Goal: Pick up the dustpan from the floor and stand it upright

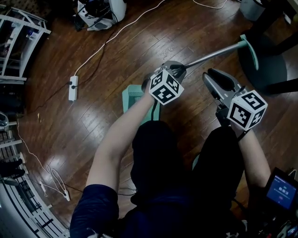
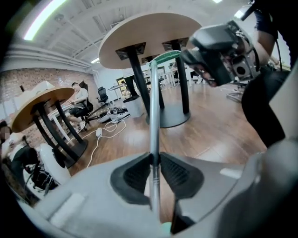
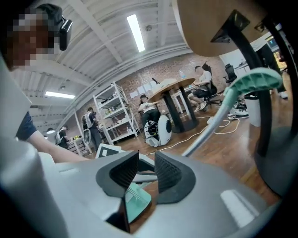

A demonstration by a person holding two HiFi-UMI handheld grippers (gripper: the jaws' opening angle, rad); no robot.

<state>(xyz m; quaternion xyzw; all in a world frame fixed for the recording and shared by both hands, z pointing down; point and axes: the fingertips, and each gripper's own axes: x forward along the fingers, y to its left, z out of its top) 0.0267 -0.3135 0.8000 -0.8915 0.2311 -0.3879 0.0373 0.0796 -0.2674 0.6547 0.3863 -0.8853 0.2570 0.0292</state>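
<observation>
The left gripper [image 1: 177,69] clamps the pole [image 1: 209,55] of the dustpan [image 1: 132,97], slanting from eight o'clock to its grip [image 1: 249,51] at two, seemingly to lever it upright; the right gripper [image 1: 213,74] waits at three, jaws apart, empty.

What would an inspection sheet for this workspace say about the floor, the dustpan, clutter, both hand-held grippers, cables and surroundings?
Surface: glossy dark wooden floor.
Job's things: teal dustpan low beside the person's legs; its long metal handle slants, not yet upright.
Clutter: dark and white gear on the floor at the far edge.
Grippers: left hand-held gripper shut on the handle; right hand-held gripper open, nothing between its pads.
Cables: white cable running to a power strip.
Surroundings: round table base near the handle's end; white rack at the far left.
</observation>
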